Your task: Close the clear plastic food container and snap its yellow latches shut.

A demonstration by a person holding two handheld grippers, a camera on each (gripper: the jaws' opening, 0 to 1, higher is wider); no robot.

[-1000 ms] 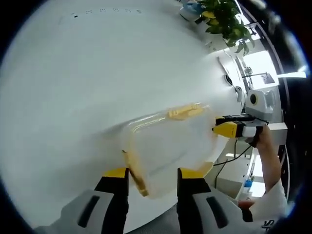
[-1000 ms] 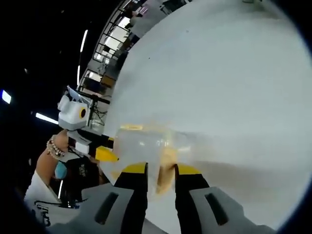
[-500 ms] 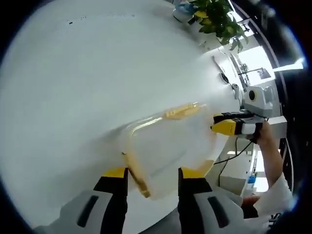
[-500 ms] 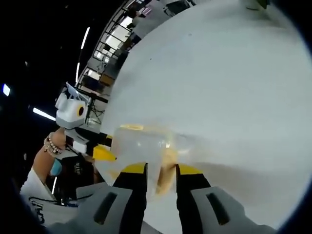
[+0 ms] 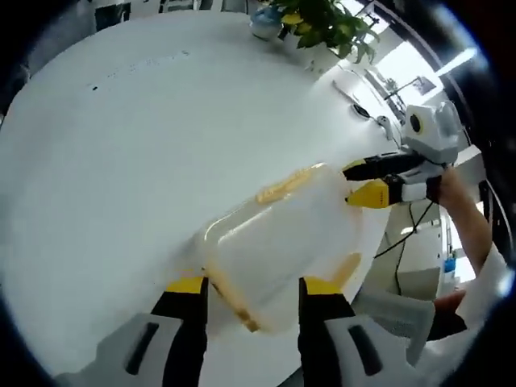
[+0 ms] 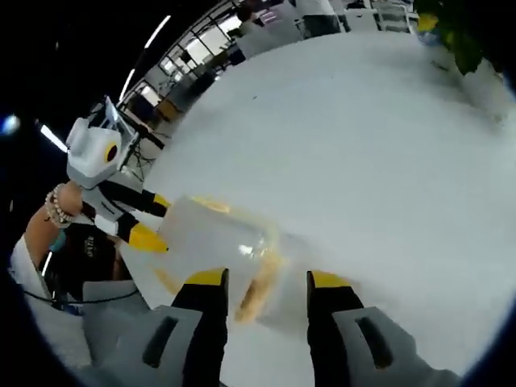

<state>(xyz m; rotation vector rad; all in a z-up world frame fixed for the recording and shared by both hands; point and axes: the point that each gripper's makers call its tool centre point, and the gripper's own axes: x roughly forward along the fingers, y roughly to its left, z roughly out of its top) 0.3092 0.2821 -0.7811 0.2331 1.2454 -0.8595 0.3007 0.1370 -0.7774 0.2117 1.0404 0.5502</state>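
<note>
- Left gripper point(image 5: 246, 290) at the bottom of the left gripper view, black jaws with yellow tips spread apart, one to each side of the near end of the clear plastic food container point(image 5: 282, 246); contact with it cannot be told.
- Container lying on the white worktop point(image 5: 121, 161), lid down on the body, long axis running away from the left gripper toward the right gripper.
- Yellow latch point(image 5: 235, 300) along the near short end, lying between the left jaws; flush or raised cannot be told.
- Second yellow latch point(image 5: 282, 185) on the far long edge of the lid.
- Third yellow latch point(image 5: 345, 270) on the near right edge, just beside the right-hand jaw tip.
- Right gripper point(image 5: 363, 182) entering the left gripper view from the right, yellow tips at the far end of the container, a narrow gap between them; held by a hand point(image 5: 451, 189).
- Potted plant point(image 5: 318, 20) at the far edge of the worktop, well apart from the container.
- In the right gripper view, right gripper point(image 6: 266, 282) with jaws spread, straddling the container point(image 6: 214, 242) end and a yellow latch point(image 6: 260, 286) between them.
- Left gripper point(image 6: 137, 222) at the left of that view, yellow tips against the opposite end of the container, held by a hand point(image 6: 56, 205) wearing a beaded bracelet point(image 6: 55, 211).
</note>
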